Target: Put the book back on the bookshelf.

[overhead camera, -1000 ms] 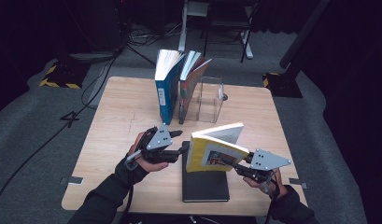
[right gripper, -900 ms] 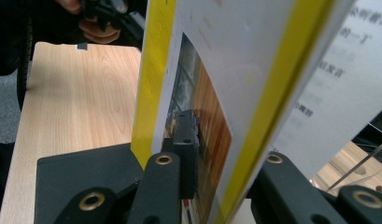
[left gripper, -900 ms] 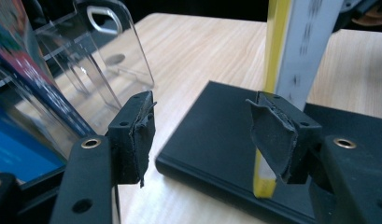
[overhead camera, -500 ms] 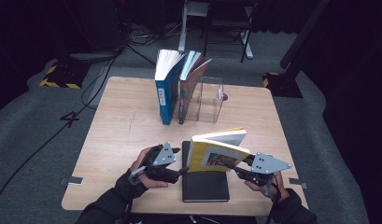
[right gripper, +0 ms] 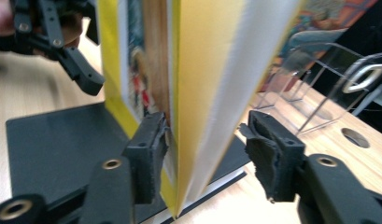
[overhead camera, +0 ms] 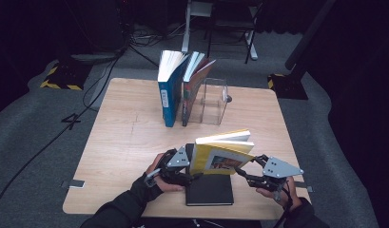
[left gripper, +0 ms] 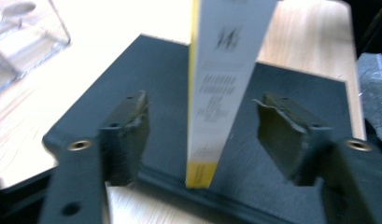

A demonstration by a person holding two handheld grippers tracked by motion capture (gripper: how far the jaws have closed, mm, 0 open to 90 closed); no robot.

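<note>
A yellow book stands tilted on its lower edge on a black book that lies flat near the table's front edge. My left gripper is at its spine. In the left gripper view the spine rises between the jaws with a gap on each side; these jaws have just been closing. My right gripper is at the book's page edge. Its jaws have just been opening, and the far pad stands clear of the pages.
At the back of the wooden table, a blue book and a second book stand upright against a clear acrylic stand. The black book lies close to the front edge.
The yellow book has sunk lower onto the black book. My left gripper has come down beside its spine. The right jaws, shut on the book before, have opened.
</note>
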